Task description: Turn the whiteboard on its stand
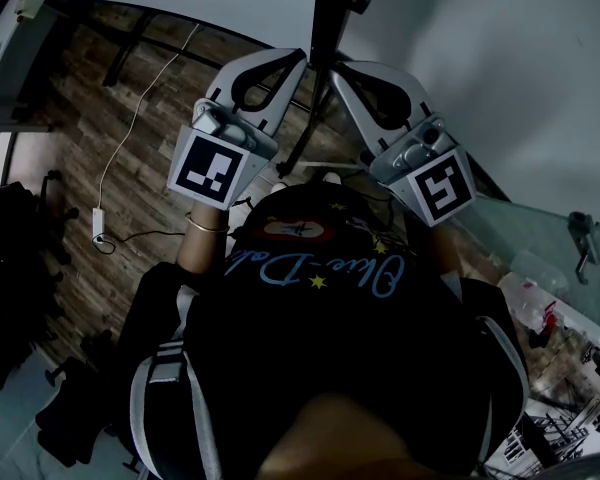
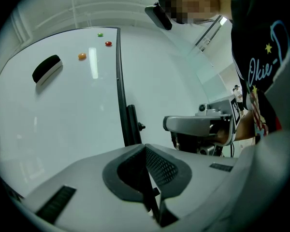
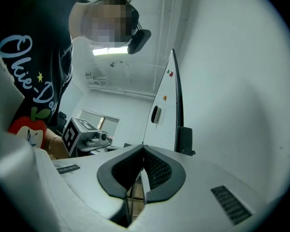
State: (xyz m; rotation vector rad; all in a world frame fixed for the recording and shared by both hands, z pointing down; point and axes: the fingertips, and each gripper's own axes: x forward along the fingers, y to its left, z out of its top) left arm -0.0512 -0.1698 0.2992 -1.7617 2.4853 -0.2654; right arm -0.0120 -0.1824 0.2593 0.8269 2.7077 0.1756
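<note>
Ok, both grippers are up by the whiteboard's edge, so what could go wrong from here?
1. Left gripper and right gripper both look shut with nothing between the jaws, so they can only push the whiteboard; a tip might slip off its frame.
2. The eraser and magnets on its face might drop as it turns.

There are one whiteboard, one eraser, what look like three small magnets, two grippers and one person.
</note>
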